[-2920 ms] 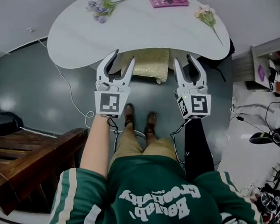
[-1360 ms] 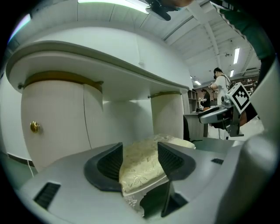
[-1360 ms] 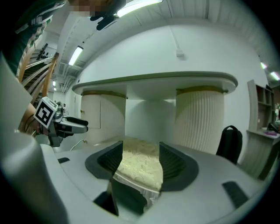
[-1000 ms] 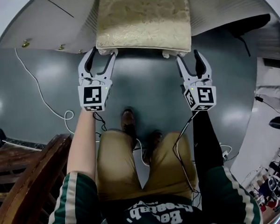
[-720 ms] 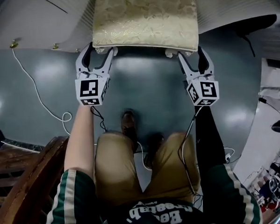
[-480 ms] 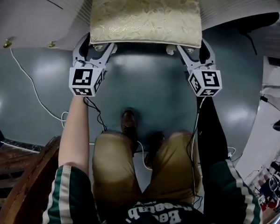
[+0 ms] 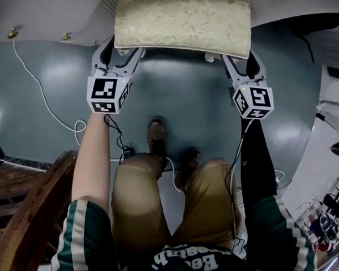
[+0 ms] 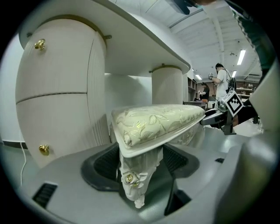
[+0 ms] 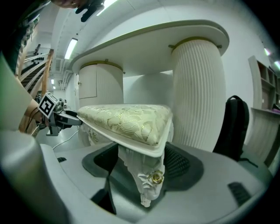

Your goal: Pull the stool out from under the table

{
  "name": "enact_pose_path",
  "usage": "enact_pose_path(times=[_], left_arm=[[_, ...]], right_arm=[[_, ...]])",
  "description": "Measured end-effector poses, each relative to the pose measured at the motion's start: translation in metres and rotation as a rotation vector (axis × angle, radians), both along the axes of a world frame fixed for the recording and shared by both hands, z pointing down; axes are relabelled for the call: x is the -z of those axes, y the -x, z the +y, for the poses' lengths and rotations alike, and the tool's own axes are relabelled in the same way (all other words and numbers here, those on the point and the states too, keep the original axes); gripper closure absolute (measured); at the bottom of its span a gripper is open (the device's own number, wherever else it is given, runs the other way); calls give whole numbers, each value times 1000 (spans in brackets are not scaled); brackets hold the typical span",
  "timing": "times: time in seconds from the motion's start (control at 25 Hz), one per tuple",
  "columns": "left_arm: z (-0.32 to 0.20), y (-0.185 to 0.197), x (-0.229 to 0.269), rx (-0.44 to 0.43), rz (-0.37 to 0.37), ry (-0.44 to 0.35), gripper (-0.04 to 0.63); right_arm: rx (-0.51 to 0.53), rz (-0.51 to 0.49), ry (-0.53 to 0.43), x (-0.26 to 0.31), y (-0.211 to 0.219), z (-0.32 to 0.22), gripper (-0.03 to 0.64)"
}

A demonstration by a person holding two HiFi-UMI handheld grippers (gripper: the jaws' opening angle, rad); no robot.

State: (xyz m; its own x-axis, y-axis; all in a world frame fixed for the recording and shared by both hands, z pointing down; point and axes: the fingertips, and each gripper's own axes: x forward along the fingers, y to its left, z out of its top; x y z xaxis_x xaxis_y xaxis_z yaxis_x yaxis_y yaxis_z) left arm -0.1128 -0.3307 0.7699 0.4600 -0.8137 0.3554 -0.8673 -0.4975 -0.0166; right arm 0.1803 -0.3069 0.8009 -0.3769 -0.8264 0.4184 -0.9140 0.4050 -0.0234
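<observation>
Showing only in gripper views, leg rosettes (image 8: pixel 128 178) sit between fingers (image 8: pixel 65 179).

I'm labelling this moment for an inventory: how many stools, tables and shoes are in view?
Stool: 1
Table: 1
Shoes: 2
Total: 4
</observation>
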Motion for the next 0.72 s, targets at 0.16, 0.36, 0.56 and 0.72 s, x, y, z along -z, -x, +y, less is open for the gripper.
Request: enact_pose_path(times=[0.16,0.36,0.56,0.72], left_arm=[[36,3,-3,14,-21,40,258],[16,0,-6,23,-22,68,258],[38,2,-8,33,-33,105,258],[24,-2,-7,20,-52,137,258]], right_arm=[[-1,13,40,-3,4,35,275],[-4,23,60,-2,0,15,275],[-8,40,92,-3,2,36,275],[-25,69,126,3,-1,26,276]])
